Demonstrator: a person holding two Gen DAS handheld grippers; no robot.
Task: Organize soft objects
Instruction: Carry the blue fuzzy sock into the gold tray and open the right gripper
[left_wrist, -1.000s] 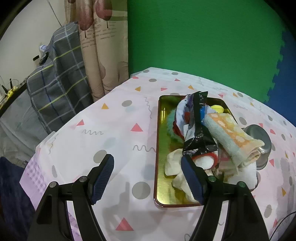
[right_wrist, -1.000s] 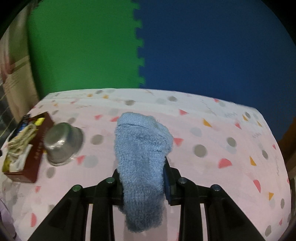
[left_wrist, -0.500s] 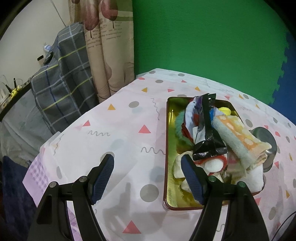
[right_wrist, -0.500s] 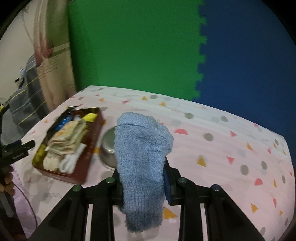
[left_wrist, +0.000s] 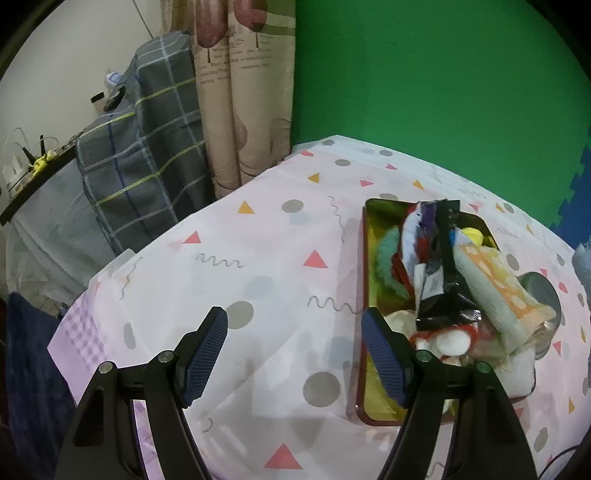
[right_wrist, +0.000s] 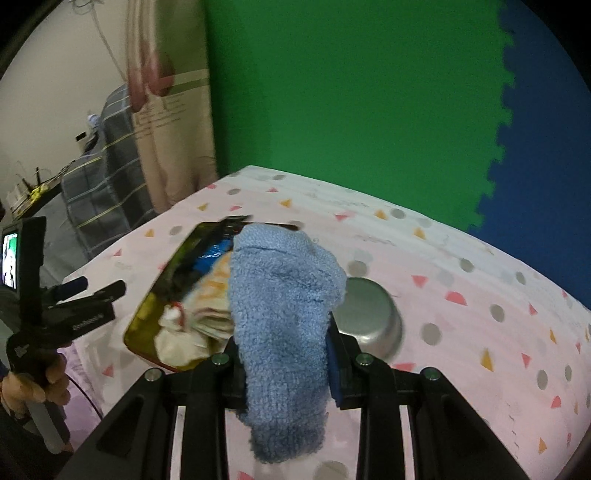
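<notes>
Right gripper (right_wrist: 284, 354) jaws clamp blue sock (right_wrist: 284, 314); left gripper (left_wrist: 295, 354) jaws wide, beside tray (left_wrist: 360, 332).

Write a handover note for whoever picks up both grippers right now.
Right gripper: shut on the blue sock, held above the table near the tray.
Left gripper: open, empty, hovering over the tablecloth just left of the tray.
Tray: gold inside, red rim, already piled with soft items, including a folded orange-patterned towel, with a black snack packet on top.
Metal bowl: upside down on the table, right beside the tray.
Done: most soft things are in the tray.
Left: probably lay the sock in the tray and release.
</notes>
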